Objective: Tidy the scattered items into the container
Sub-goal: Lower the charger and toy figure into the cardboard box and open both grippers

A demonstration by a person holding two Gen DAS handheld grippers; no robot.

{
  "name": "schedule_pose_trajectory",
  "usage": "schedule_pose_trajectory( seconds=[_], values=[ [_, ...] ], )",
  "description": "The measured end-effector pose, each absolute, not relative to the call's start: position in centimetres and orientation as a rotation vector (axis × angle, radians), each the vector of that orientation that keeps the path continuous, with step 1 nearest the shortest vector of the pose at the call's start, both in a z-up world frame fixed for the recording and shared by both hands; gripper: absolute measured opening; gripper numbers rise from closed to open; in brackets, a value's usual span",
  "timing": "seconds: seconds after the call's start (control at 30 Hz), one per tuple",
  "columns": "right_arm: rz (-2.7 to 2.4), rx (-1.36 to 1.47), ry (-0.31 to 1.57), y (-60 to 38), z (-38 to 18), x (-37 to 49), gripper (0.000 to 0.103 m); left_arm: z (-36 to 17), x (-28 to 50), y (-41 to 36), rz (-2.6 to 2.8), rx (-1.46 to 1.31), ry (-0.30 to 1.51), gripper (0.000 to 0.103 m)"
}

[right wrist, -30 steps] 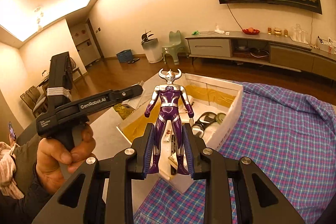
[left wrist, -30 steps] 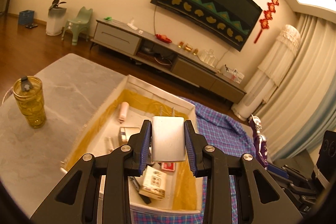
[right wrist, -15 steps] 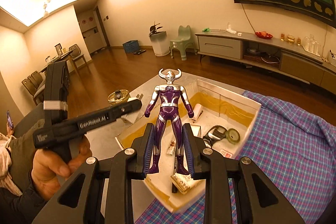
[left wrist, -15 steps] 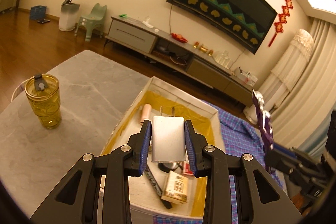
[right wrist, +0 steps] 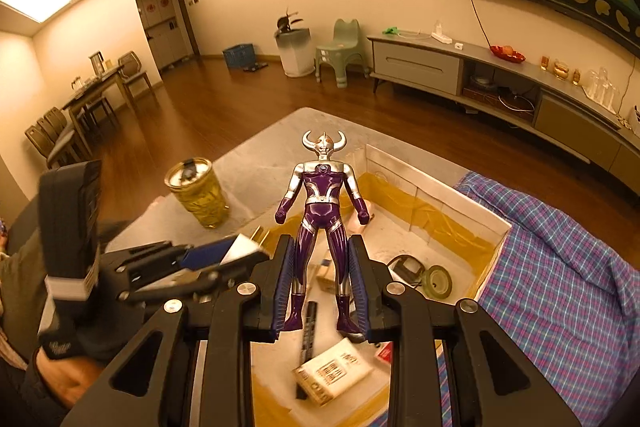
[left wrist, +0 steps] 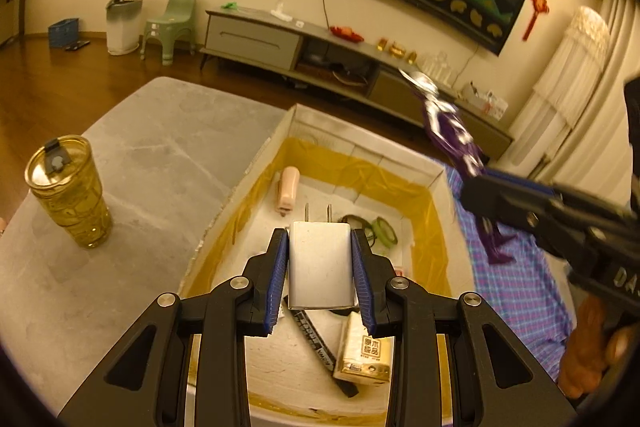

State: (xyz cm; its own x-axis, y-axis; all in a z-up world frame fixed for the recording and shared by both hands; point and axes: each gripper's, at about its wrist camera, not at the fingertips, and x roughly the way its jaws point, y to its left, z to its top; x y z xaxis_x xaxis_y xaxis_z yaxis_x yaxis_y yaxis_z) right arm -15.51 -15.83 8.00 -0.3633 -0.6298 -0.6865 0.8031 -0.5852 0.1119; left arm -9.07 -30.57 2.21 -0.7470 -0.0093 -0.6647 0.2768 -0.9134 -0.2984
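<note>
the left gripper (left wrist: pixel 320 263) pinches a charger (left wrist: pixel 321 269), prongs pointing away, directly over the box (left wrist: pixel 436 175) below, while the right gripper (right wrist: pixel 322 287) pinches a figure (right wrist: pixel 322 211) by its legs, upright, over the box's near end.

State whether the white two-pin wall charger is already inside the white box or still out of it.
Out. The white two-pin wall charger is clamped in the left tongs, held above the white box.

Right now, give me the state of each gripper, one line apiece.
Left gripper: closed on the white charger plug, over the box.
Right gripper: closed on the purple toy figure by its legs.
</note>
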Motion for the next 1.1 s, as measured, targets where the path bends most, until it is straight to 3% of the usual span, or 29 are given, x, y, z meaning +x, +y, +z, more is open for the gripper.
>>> schedule_pose_trajectory(
  seconds=[0.37,0.73,0.83,1.1],
  values=[
    [-2.014,1.048,0.355,-18.7,4.7,-21.4,0.029,-0.9,-11.8,-28.2,-2.705,1.231,0.598,0.033],
    [-2.009,1.142,0.537,-21.8,0.9,-24.2,0.03,-2.3,-13.0,-28.9,-2.637,1.303,0.7,0.034],
    [-2.045,1.162,0.563,-22.0,0.2,-25.0,0.037,-2.0,-12.9,-29.4,-2.619,1.294,0.728,0.047],
    [-2.042,1.182,0.521,-20.8,0.8,-24.8,0.039,-1.3,-12.2,-30.6,-2.602,1.26,0.778,0.048]
  ],
)
